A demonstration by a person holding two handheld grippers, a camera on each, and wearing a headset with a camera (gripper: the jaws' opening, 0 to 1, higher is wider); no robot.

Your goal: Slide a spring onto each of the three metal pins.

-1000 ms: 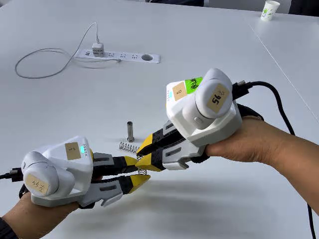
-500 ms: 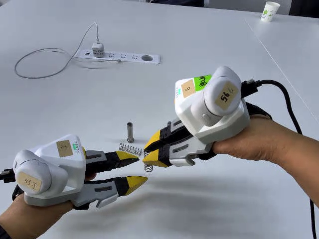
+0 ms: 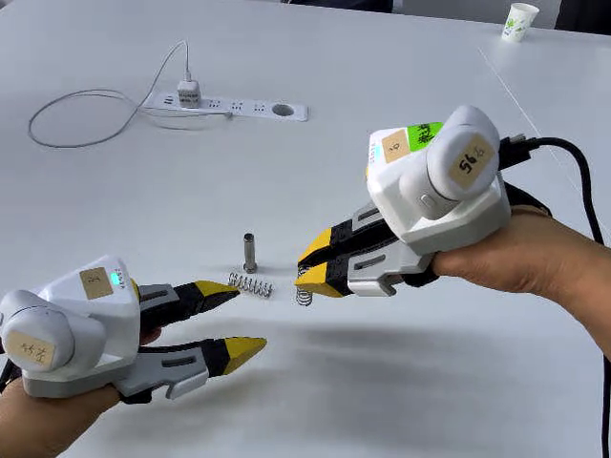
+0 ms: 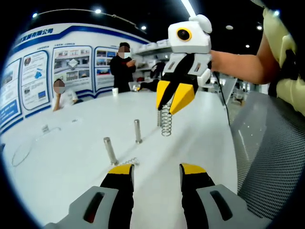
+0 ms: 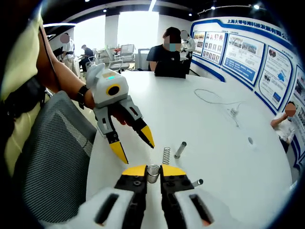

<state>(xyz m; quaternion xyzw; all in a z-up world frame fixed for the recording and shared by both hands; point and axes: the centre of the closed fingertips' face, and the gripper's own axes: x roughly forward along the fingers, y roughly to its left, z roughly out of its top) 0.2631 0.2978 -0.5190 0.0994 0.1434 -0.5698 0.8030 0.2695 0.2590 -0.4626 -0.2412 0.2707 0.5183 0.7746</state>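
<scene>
Small coiled wire spring (image 3: 304, 297) clamped at upper end between yellow-tipped jaws of right gripper (image 3: 304, 278), coil hung down close to smooth white counter (image 3: 401, 95). Second spring (image 3: 250, 283) laid flat on counter, just beside upright cylindrical metal pin (image 3: 250, 252). Left gripper (image 3: 244, 320) held with jaws spread, nothing grasped. White power strip (image 3: 229, 109) set well apart.

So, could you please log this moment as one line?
right gripper shut on spring | left gripper open, empty | second spring lying beside bare upright pin
</scene>
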